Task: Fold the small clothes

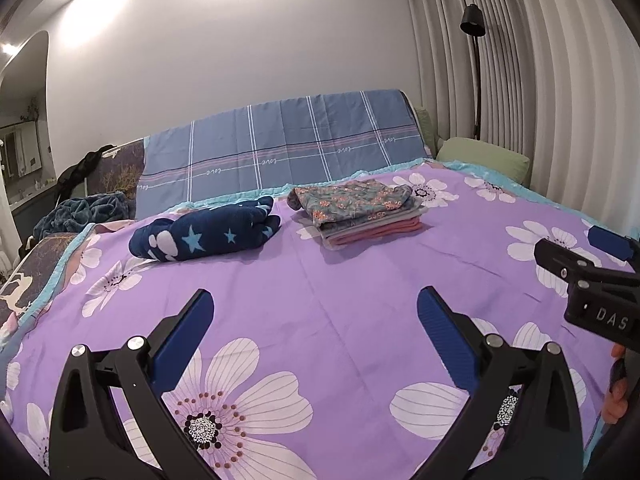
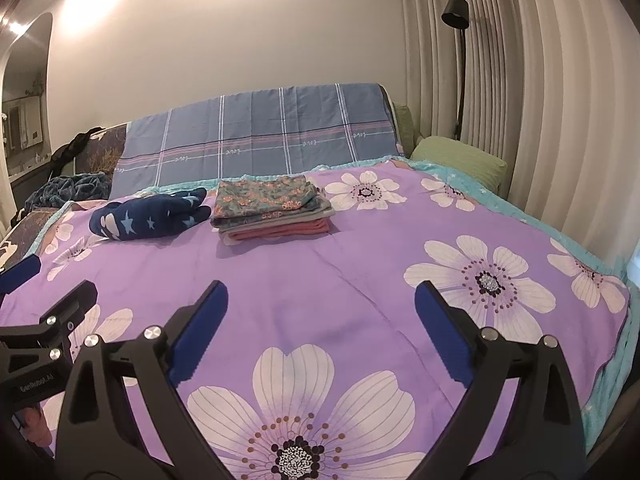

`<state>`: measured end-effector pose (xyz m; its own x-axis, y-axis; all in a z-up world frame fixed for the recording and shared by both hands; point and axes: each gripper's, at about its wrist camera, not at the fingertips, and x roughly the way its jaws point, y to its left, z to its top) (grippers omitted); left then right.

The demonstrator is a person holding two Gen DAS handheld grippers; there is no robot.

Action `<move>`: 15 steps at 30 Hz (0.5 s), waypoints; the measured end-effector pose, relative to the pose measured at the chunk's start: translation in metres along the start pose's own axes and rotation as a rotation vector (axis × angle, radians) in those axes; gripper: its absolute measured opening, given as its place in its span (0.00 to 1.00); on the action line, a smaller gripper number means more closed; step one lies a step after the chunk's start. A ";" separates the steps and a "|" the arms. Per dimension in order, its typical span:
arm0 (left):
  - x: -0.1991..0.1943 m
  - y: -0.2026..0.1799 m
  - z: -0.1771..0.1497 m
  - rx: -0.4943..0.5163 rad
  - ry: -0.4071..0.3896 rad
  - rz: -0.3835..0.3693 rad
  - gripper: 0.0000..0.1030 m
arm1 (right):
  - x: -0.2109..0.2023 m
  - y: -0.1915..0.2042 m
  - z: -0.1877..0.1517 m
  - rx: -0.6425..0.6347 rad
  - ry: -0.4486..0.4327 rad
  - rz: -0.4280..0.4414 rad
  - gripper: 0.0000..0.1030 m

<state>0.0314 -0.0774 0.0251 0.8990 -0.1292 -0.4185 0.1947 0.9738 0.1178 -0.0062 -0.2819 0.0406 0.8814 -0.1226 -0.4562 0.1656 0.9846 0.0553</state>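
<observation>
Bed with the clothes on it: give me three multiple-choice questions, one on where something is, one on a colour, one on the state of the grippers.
1. Where does the star garment lie relative to the folded stack?
A. On top of it
B. Beside it, toward the left of the picture
C. Under it

2. What colour is the bedspread?
A. Purple with white flowers
B. Plain green
C. Red stripes

3. How do the two hand-held grippers stand?
A. Both shut on cloth
B. One open, one shut
C. Both open, holding nothing

Answers:
1 B: both wrist views show it bunched next to the stack, not on it.
2 A: large white flowers on purple fill the foreground.
3 C: the left hand-held gripper and the right hand-held gripper show wide-apart fingers with only bedspread between.
</observation>
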 end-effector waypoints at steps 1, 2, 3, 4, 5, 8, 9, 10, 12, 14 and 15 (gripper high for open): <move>0.000 -0.001 0.000 0.003 -0.001 0.000 0.99 | 0.000 0.000 0.000 -0.001 0.002 0.000 0.93; 0.000 -0.001 0.000 0.005 -0.002 0.000 0.99 | 0.001 0.000 0.000 -0.002 0.003 -0.001 0.93; 0.000 -0.002 0.000 0.008 -0.001 -0.002 0.99 | 0.001 0.001 0.000 -0.003 0.004 0.000 0.93; 0.000 -0.002 0.000 0.008 -0.001 -0.003 0.99 | 0.002 0.002 0.000 -0.005 0.006 0.001 0.93; 0.000 -0.002 0.000 0.008 0.000 -0.004 0.99 | 0.002 0.002 0.000 -0.007 0.008 0.002 0.93; 0.001 -0.002 -0.001 0.006 0.004 -0.005 0.99 | 0.002 0.004 -0.001 -0.014 0.010 0.004 0.94; 0.001 -0.002 -0.001 0.006 0.006 -0.003 0.99 | 0.002 0.004 -0.002 -0.016 0.010 0.004 0.94; 0.001 -0.001 0.000 0.005 0.008 -0.003 0.99 | 0.002 0.005 -0.002 -0.018 0.010 0.004 0.94; 0.002 0.000 -0.001 0.001 0.011 -0.004 0.99 | 0.002 0.006 -0.002 -0.019 0.011 0.006 0.94; 0.002 0.000 -0.001 0.000 0.013 -0.004 0.99 | 0.002 0.007 -0.003 -0.021 0.014 0.007 0.94; 0.002 -0.001 -0.001 0.001 0.014 -0.003 0.99 | 0.002 0.007 -0.003 -0.023 0.015 0.007 0.94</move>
<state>0.0326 -0.0781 0.0233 0.8928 -0.1297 -0.4313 0.1980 0.9732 0.1171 -0.0046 -0.2746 0.0374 0.8756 -0.1138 -0.4695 0.1491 0.9881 0.0387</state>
